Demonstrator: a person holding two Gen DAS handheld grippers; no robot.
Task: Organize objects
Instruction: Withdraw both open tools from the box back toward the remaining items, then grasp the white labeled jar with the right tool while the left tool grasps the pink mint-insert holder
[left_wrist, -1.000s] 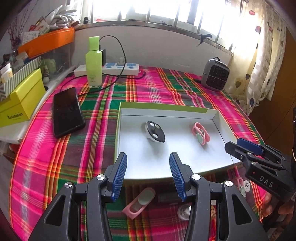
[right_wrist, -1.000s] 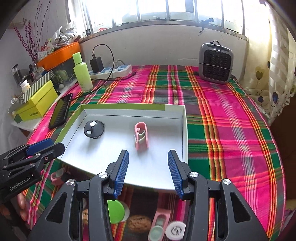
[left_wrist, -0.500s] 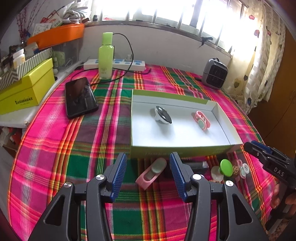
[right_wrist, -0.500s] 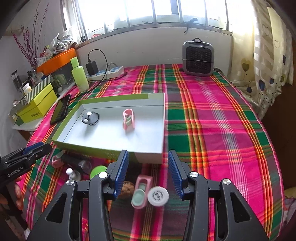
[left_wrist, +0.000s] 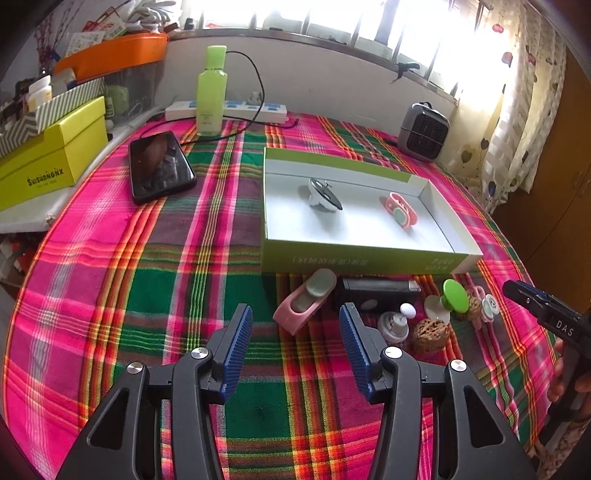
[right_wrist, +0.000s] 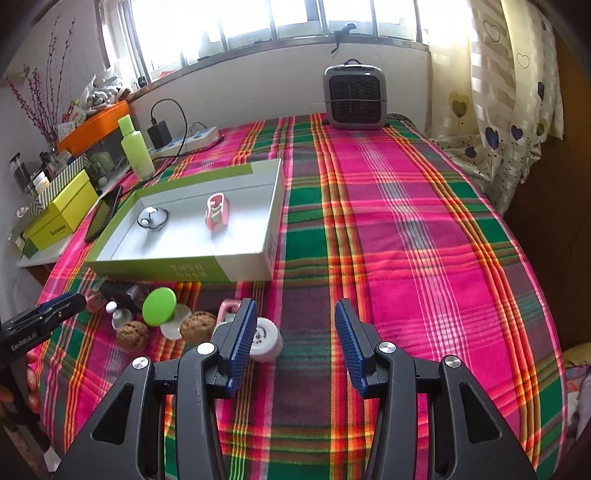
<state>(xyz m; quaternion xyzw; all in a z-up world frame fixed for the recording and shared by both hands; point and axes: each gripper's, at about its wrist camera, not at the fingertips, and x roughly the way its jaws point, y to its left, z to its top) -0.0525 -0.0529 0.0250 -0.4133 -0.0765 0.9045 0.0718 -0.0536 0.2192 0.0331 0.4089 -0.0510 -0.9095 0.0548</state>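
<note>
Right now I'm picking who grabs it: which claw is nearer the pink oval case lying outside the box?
Left. The left claw has the pink oval case just ahead of it; the right claw sits farther off to the side.

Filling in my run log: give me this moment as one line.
left gripper: open, empty | right gripper: open, empty | box: two items inside | small items on cloth

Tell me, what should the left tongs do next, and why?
Probably ease the left tongs forward and down around the pink oval case. They hang open and empty just short of it, and it lies outside the shallow white tray with green walls, which already holds a similar pink case.
</note>
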